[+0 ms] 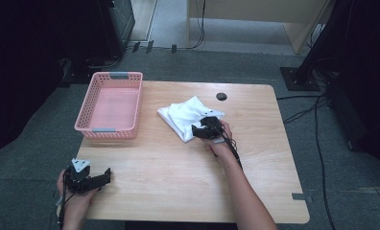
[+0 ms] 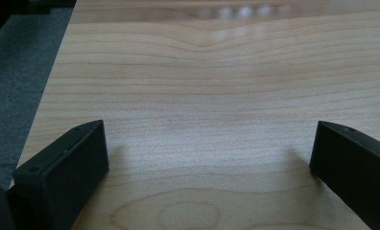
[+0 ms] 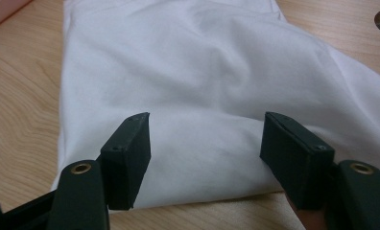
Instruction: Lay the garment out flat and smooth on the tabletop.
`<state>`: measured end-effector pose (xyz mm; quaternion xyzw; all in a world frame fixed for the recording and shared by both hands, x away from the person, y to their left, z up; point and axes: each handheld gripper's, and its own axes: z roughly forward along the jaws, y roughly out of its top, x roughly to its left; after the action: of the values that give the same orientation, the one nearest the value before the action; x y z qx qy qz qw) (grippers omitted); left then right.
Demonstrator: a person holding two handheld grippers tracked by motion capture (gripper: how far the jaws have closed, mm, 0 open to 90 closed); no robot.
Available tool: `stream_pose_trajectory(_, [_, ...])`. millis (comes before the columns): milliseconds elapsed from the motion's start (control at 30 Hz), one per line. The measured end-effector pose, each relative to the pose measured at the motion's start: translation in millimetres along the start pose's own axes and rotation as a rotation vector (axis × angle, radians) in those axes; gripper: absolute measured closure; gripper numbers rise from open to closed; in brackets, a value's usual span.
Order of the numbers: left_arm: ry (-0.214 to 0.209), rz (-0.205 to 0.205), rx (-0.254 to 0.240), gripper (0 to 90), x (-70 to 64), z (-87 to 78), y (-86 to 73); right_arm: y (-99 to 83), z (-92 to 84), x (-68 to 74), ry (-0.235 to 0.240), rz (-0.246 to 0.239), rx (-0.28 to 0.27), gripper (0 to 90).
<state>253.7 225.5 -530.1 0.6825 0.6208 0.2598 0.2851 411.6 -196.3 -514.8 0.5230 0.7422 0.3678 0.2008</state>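
A crumpled white cloth (image 1: 185,115) lies near the middle of the wooden table (image 1: 178,177). My right gripper (image 1: 197,130) sits low at the cloth's near edge, pointing left into it. In the right gripper view its jaws (image 3: 205,129) stand apart with a soft fold of the cloth (image 3: 202,72) between them, and the pads do not visibly press on it. At the table's front left corner, my left gripper (image 1: 104,176) is held in a hand. Its jaws (image 2: 209,139) are wide open over bare wood with nothing between them.
An empty pink plastic basket (image 1: 85,108) stands at the table's back left, a short way left of the cloth. A round cable hole (image 1: 221,96) lies behind the cloth. Cables and dark stands surround the table on the floor.
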Motion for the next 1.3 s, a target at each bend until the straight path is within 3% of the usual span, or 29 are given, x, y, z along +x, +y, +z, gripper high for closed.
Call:
stream_pose_trajectory(267, [0.000,0.000,0.000,0.0,0.0,0.0,0.0,-8.5,9.8,5.4,-0.019,-0.049,0.025,34.9])
stream_pose_trajectory(367, [0.000,0.000,0.000,0.0,0.0,0.0,0.0,-10.1,8.9,6.4,-0.020,-0.073,0.015,39.8])
stream_pose_trajectory(567, [0.000,0.001,0.001,0.0,0.1,-0.1,0.0,-16.2,5.9,6.4,-0.010,-0.071,-0.016,49.3])
stream_pose_trajectory(667, [0.000,0.000,0.000,0.0,0.0,0.0,0.0,-17.9,1.9,8.3,-0.004,-0.075,-0.004,54.0])
stream_pose_trajectory(900, [-0.006,0.009,0.000,0.0,-0.6,-0.2,0.0,-27.3,-6.9,9.5,0.002,-0.077,-0.014,54.1])
stream_pose_trajectory(1033, [0.010,0.009,-0.034,2.9,-0.7,-3.0,-0.7,-34.4,-14.2,10.4,0.008,-0.075,-0.018,54.1])
stream_pose_trajectory(1167, [0.009,0.011,-0.037,2.9,-1.9,-5.0,-0.8,-42.5,-22.6,8.6,0.022,-0.085,-0.024,53.9])
stream_pose_trajectory(1300, [-0.042,-0.011,-0.048,2.9,-9.8,-6.4,1.6,-50.4,-31.6,7.6,0.028,-0.093,-0.027,53.4])
